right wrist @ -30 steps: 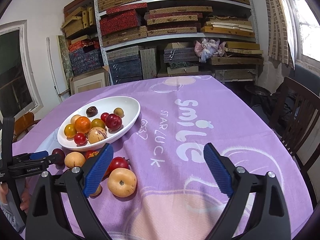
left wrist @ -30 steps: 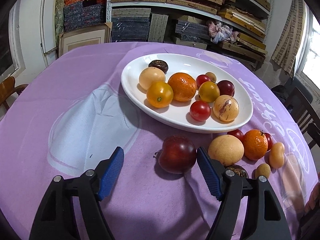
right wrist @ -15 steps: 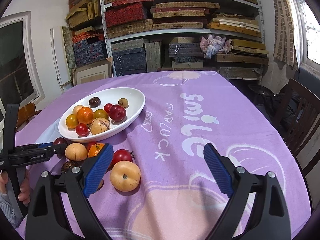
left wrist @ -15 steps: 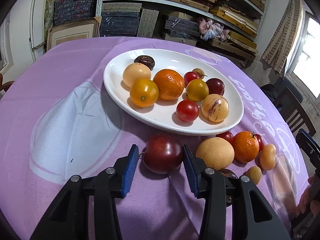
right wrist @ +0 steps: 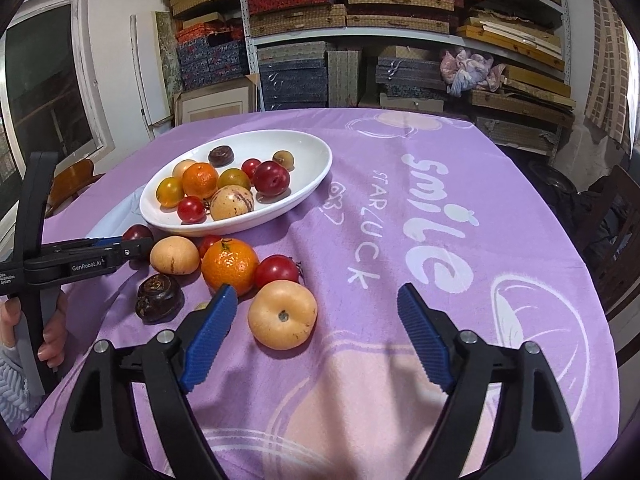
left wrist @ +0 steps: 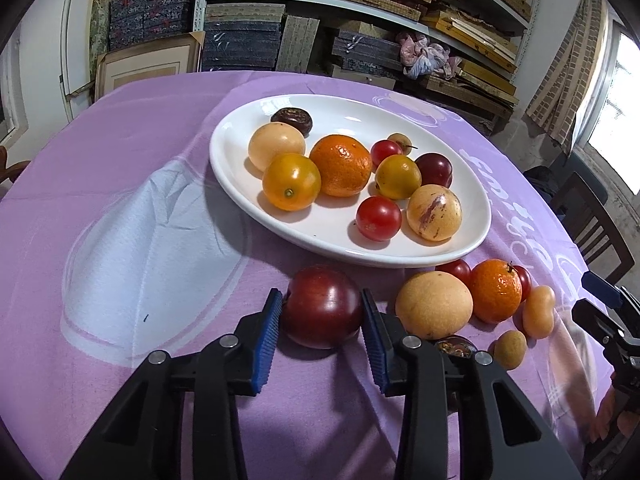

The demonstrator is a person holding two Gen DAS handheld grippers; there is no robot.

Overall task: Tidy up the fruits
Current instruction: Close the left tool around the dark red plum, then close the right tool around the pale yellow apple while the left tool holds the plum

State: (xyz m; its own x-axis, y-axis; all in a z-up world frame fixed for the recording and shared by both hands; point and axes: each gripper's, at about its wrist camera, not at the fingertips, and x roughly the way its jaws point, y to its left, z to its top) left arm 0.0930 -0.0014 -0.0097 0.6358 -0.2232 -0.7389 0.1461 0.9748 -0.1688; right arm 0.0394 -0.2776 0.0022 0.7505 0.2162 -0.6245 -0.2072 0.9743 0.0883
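A dark red plum point(left wrist: 322, 312) lies on the purple cloth just in front of the white oval plate point(left wrist: 240, 184). My left gripper point(left wrist: 320, 296) is closing on it, and both blue pads touch its sides. The same plum point(right wrist: 137, 233) shows at the left gripper's tip in the right wrist view. My right gripper point(right wrist: 316, 292) is closing too. A pale round fruit point(right wrist: 282, 314) sits between its fingertips, nearer the left pad point(right wrist: 212, 328), and neither pad touches it. The plate holds several fruits, among them an orange point(left wrist: 340, 164) and a red tomato point(left wrist: 378, 218).
Loose fruit lies by the plate's near rim: a tan fruit point(left wrist: 434, 304), a mandarin point(right wrist: 229, 266), a red tomato point(right wrist: 276, 270) and a dark wrinkled fruit point(right wrist: 159, 298). A person's hand point(right wrist: 52, 340) holds the left gripper's handle. Shelves of boxes stand behind the table; a wooden chair point(right wrist: 624, 240) is at the right.
The left jaws have closed in from wide apart until they meet the plum's sides. The right gripper has come lower and closer to the pale fruit, and its jaws have narrowed.
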